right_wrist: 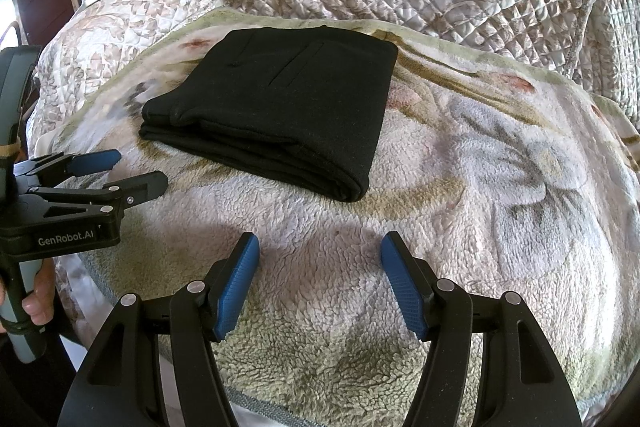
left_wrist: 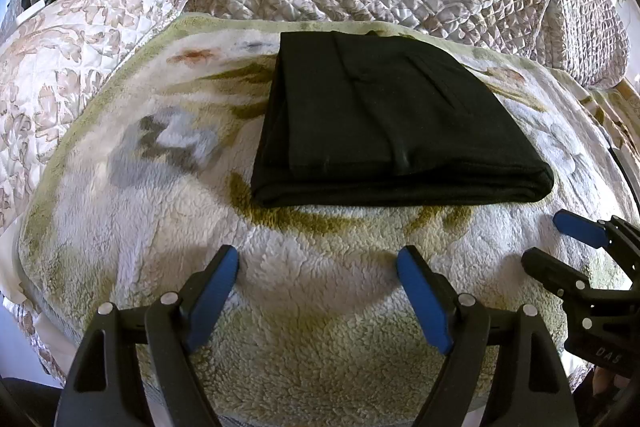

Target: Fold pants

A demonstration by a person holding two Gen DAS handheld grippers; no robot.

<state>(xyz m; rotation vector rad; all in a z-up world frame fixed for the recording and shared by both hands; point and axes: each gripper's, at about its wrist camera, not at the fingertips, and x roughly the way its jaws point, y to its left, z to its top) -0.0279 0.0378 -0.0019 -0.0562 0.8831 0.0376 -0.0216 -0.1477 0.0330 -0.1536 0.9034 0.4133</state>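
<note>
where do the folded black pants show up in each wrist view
Left wrist view: black pants sit centre, slightly right, above the left gripper.
Right wrist view: pants lie upper left of centre, beyond the right gripper.
Shared landmark: the fleece floral blanket under them.

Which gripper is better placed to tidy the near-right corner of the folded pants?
Probably right. The right gripper is open and that corner of the pants lies just ahead of it; the left gripper, also open, faces the near-left part.
</note>
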